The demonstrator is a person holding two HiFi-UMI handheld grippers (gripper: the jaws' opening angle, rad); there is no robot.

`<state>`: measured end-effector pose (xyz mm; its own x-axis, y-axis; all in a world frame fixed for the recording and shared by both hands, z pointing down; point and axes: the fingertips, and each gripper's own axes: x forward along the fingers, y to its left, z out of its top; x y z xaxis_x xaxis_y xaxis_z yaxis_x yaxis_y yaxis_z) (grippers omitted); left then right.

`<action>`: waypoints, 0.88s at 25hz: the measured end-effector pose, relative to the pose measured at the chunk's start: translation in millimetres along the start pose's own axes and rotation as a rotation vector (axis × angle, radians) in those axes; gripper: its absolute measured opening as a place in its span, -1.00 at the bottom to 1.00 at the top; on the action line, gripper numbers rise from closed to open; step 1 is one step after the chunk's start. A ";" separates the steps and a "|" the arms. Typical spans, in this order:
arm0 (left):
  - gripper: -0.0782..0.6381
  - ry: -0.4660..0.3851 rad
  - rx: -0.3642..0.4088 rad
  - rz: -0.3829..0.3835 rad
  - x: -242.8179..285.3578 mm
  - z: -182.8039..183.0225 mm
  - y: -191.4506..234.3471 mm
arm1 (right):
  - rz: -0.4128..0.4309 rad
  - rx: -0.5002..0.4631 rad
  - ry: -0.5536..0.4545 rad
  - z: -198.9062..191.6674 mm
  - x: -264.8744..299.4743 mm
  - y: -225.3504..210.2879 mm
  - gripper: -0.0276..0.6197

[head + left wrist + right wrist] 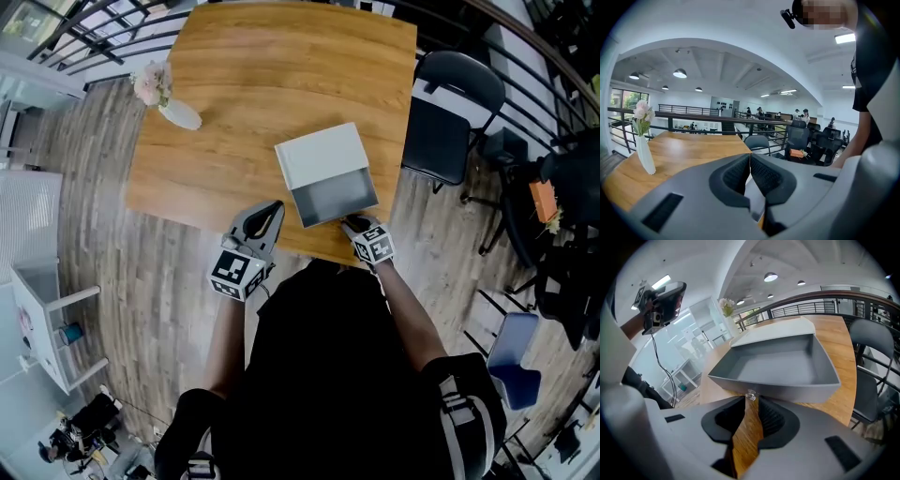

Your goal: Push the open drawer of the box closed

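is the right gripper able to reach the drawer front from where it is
Likely yes: the right gripper sits just short of the drawer front, by its knob, nothing between them.

A pale grey box (322,157) sits flat on the wooden table (253,84), near its near edge and turned a little askew to it. Its darker grey drawer (333,199) is pulled well out towards that edge. The drawer is a shallow, straight-walled tray, level and with nothing in it. A small clear knob (750,393) sits at the middle of its front wall.
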<state>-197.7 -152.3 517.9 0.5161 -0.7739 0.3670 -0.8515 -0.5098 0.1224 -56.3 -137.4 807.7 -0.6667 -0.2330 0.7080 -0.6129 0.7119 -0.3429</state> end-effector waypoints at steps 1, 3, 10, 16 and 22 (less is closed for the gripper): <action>-0.72 0.000 0.003 -0.008 1.7 0.1 0.4 | 0.001 0.007 0.003 -1.4 2.3 -0.1 -0.59; -0.71 0.002 0.009 -0.022 3.8 -0.3 2.1 | 0.002 0.028 -0.003 0.9 4.1 1.7 -0.59; -0.72 0.006 0.000 -0.038 2.3 -5.8 15.0 | -0.001 0.119 0.007 5.0 14.4 2.9 -0.65; -0.72 -0.003 0.006 -0.051 0.3 -3.9 20.1 | -0.014 0.129 0.005 6.2 12.7 5.2 -0.66; -0.72 -0.014 0.003 -0.055 -3.1 -2.2 26.9 | -0.026 0.153 0.002 6.3 13.7 5.5 -0.66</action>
<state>-222.4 -162.7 522.0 0.5637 -0.7495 0.3472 -0.8213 -0.5532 0.1392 -71.5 -140.8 811.6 -0.6490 -0.2488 0.7189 -0.6875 0.5964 -0.4143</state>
